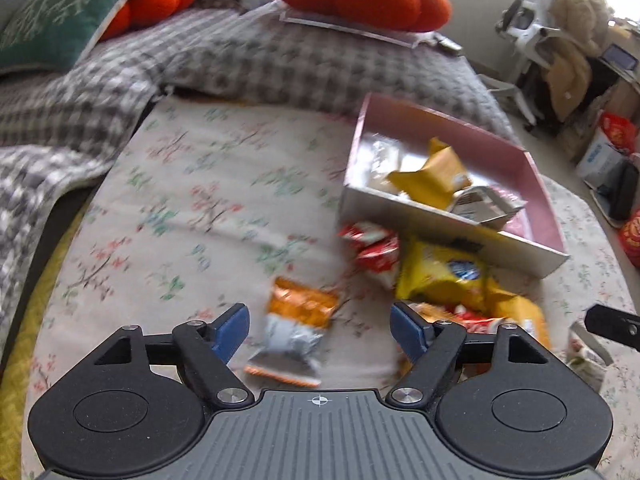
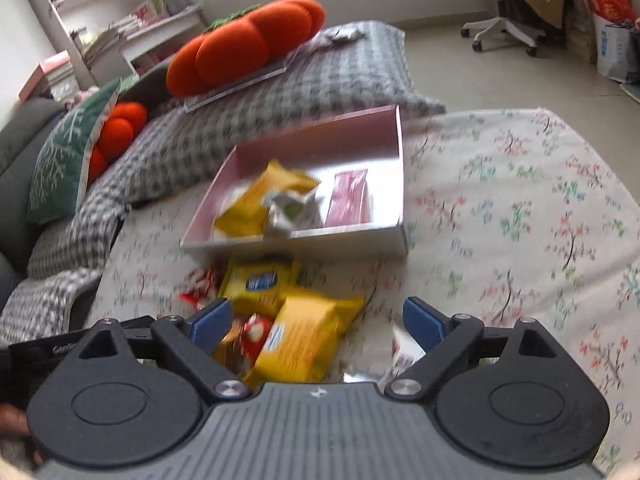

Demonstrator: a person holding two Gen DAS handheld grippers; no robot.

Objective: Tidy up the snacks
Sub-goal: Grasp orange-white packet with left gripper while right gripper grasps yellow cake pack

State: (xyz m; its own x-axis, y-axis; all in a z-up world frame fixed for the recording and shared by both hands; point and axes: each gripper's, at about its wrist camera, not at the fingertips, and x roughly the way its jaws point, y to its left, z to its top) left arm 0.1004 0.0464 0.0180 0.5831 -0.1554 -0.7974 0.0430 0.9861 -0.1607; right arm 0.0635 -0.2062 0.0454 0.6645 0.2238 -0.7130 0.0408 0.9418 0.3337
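**A:** Floral cloth [image 1: 200,200] covers the surface; what lies on it, from the left?

**B:** First an orange-and-silver packet [image 1: 296,332], loose on the cloth between the spread blue pads of the left gripper [image 1: 320,330]. Nothing is pinched there; the jaws stand apart and empty.

**A:** And further right?

**B:** Red wrappers [image 1: 374,246], then a yellow biscuit pack [image 1: 440,276], heaped just in front of the pink box [image 1: 452,126]. Inside the box sit a crumpled yellow packet [image 2: 260,200], a whitish wrapper [image 2: 292,210] and a pink bar [image 2: 348,196].

**A:** The other claw?

**B:** The right gripper [image 2: 318,322] hangs over another yellow pack [image 2: 304,336] near the box, jaws wide and released, gripping nothing. Motion blur hides the labels.
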